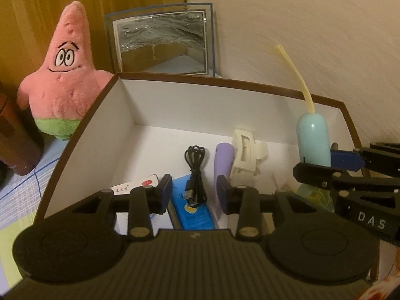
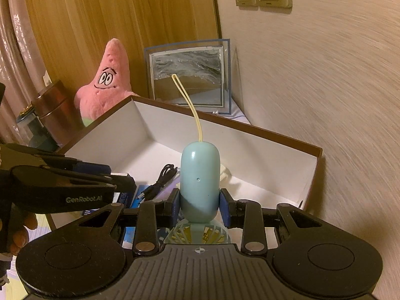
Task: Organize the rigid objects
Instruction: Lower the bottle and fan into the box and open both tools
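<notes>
The right claw (image 2: 200, 206) grips one pale-blue handheld fan (image 2: 200, 180) above the brown-rimmed white box (image 1: 175, 105); the left claw (image 1: 194, 193) hangs open over five items inside.

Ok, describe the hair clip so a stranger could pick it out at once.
Look inside the open white box with the brown rim, in front of the pink star plush. Along its floor lie a black cable, a lilac tube and then the hair clip. It is the only cream, toothed claw, leaning against the lilac tube.
</notes>
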`<state>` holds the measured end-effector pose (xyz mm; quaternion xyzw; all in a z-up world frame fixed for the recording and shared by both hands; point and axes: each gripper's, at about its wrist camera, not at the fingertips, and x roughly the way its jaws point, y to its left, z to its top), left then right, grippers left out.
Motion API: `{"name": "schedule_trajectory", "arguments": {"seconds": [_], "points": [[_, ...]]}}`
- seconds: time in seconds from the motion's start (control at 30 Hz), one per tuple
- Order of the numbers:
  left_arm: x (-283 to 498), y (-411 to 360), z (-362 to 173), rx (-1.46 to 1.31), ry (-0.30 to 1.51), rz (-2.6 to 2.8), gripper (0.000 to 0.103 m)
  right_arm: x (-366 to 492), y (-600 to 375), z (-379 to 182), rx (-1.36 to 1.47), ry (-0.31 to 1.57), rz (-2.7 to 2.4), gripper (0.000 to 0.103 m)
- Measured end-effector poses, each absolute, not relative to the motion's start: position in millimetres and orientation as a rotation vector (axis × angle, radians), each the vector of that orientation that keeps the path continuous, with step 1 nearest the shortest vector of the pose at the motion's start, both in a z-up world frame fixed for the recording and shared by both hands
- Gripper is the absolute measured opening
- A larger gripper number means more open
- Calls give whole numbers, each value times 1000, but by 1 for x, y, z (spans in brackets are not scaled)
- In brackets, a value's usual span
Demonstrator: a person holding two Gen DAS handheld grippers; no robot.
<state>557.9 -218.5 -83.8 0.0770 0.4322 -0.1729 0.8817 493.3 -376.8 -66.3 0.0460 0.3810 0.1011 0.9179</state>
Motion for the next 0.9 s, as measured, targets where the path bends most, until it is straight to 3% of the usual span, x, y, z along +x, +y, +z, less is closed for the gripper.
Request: {"name": "schedule_trajectory", "arguments": {"seconds": [0.27,0.9], "points": [[556,-211,-83,157,894,-340,50,498,-371,-67,91,793,222,33],[561,-182,-80,141,894,-244,62,528,-336,-68,93,807,294,33]]}}
